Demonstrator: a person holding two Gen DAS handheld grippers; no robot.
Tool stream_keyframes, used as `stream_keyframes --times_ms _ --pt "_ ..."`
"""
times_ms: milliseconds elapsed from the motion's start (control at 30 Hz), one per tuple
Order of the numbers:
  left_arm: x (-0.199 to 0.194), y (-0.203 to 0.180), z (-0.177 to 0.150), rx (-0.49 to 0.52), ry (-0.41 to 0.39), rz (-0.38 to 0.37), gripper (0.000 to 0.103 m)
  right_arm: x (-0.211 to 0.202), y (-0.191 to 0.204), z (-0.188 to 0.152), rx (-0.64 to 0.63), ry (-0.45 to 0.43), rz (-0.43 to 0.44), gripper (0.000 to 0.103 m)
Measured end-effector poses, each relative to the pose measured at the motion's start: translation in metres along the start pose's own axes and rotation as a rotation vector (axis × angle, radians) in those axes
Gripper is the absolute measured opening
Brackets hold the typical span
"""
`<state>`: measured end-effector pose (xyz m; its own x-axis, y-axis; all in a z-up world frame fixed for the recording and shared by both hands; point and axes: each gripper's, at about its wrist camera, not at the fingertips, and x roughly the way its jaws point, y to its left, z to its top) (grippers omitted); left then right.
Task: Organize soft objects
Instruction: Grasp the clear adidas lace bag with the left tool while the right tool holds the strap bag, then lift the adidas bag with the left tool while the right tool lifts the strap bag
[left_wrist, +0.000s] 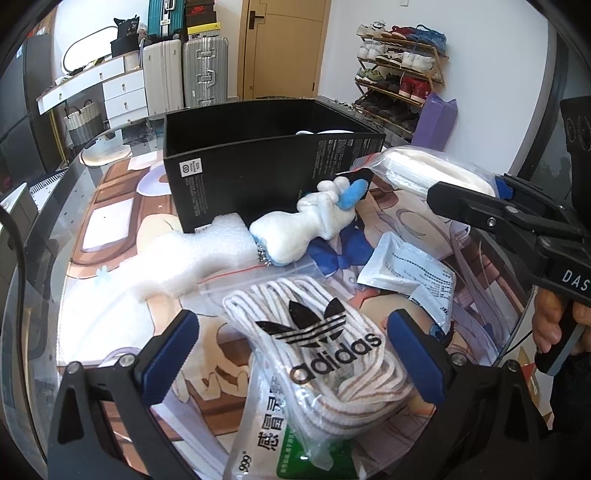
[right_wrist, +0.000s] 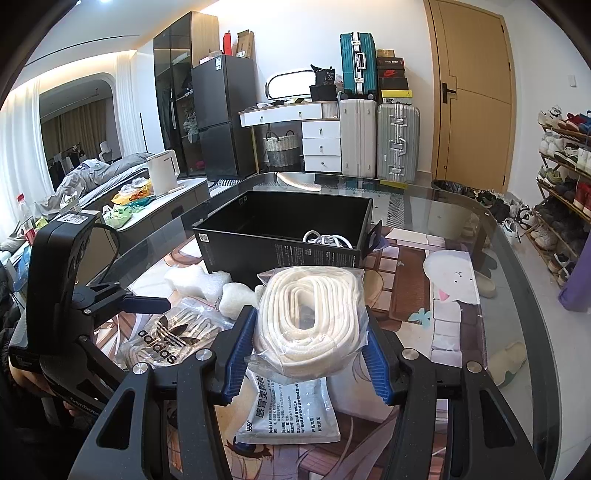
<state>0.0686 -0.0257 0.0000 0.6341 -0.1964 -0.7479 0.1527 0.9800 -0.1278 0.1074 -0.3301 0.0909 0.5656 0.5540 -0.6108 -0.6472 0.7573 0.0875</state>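
My left gripper (left_wrist: 295, 354) stands open over a clear adidas bag of white laces (left_wrist: 321, 350). Its blue pads sit either side of the bag, with a gap on the left. My right gripper (right_wrist: 306, 358) is shut on a clear bag of coiled white rope (right_wrist: 310, 317), held above the table in front of an open black box (right_wrist: 288, 225). The same rope bag (left_wrist: 436, 166) shows at right in the left wrist view, beside one of the right gripper's fingers (left_wrist: 480, 208). A white cable (right_wrist: 325, 238) lies inside the box.
A white and blue plush toy (left_wrist: 303, 225) and a white foam piece (left_wrist: 192, 258) lie against the box (left_wrist: 266, 162). Medicine sachets (right_wrist: 291, 410) (left_wrist: 406, 269) lie on the picture mat under glass (right_wrist: 458, 295). Suitcases, drawers and a shoe rack stand beyond the table.
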Motion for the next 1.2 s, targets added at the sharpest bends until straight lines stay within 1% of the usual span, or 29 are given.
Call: stream_keyframes --times_ms 67,133,200,300,333,400,500,767,1000,1200 --pt "0.0 0.001 0.0 -0.004 0.0 -0.023 0.091 -0.001 0.0 0.0 0.0 0.001 0.001 0.056" --pt "-0.001 0.001 0.001 -0.006 -0.004 -0.028 0.086 -0.001 0.0 0.0 0.0 0.001 0.002 0.055" --pt "-0.001 0.002 0.001 -0.01 -0.003 -0.048 0.077 0.0 0.0 0.0 -0.001 0.001 0.001 0.056" --pt "-0.001 0.004 -0.001 -0.024 0.004 -0.072 0.067 -0.001 0.0 0.001 -0.003 -0.001 -0.001 0.056" --pt "-0.001 0.004 -0.001 -0.022 0.003 -0.075 0.064 -0.001 0.0 0.001 -0.005 -0.001 -0.001 0.056" --pt "-0.003 0.003 -0.002 -0.015 -0.001 -0.079 0.056 -0.003 0.001 0.001 -0.009 -0.003 0.0 0.056" --pt "-0.007 0.0 -0.002 0.002 -0.007 -0.093 0.048 -0.003 0.002 0.001 -0.012 -0.003 0.002 0.055" --pt "-0.016 -0.002 0.001 0.013 -0.031 -0.114 0.045 -0.007 0.002 0.002 -0.014 -0.013 0.004 0.055" --pt "-0.038 0.0 0.005 0.025 -0.101 -0.135 0.045 -0.013 0.001 0.005 -0.009 -0.039 0.0 0.055" --pt "-0.054 0.005 0.01 0.018 -0.146 -0.13 0.045 -0.02 0.0 0.009 -0.005 -0.061 0.002 0.056"
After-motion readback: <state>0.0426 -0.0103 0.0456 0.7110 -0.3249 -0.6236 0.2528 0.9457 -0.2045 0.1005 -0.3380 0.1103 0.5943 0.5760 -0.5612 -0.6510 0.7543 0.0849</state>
